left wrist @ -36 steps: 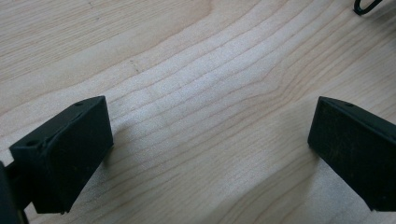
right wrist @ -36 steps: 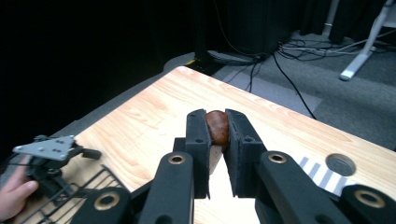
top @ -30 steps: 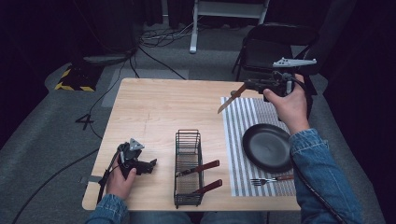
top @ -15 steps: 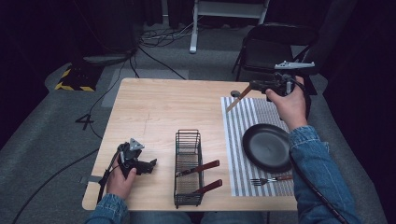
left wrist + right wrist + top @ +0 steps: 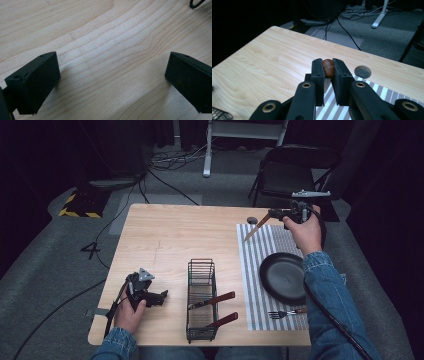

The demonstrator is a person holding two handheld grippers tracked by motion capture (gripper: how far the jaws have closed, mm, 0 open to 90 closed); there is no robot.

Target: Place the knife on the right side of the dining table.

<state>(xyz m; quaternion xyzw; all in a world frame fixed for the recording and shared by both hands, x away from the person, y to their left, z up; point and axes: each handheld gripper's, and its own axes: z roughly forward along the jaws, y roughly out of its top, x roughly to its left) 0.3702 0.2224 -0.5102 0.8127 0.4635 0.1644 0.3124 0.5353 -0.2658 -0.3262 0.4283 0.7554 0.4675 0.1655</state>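
A wooden-handled knife (image 5: 257, 225) is being held by the right gripper (image 5: 274, 213) above the far right corner of the desk (image 5: 165, 235), over the far edge of the striped mat (image 5: 254, 270). In the right gripper view, the brown handle end (image 5: 328, 68) is being pinched tightly between the two black jaws, which are nearly closed on it. The blade is being pointed down and toward the desk's middle, its tip hanging just above the mat's far left corner, near the round cable hole (image 5: 252, 220). The left gripper (image 5: 159, 298) is being rested on the desk near the near left corner, just beside the wire basket (image 5: 201, 300); its jaws are being kept wide apart with nothing between them, only bare wood being seen there. A black plate (image 5: 282, 277) and a fork (image 5: 285, 313) are lying on the mat.
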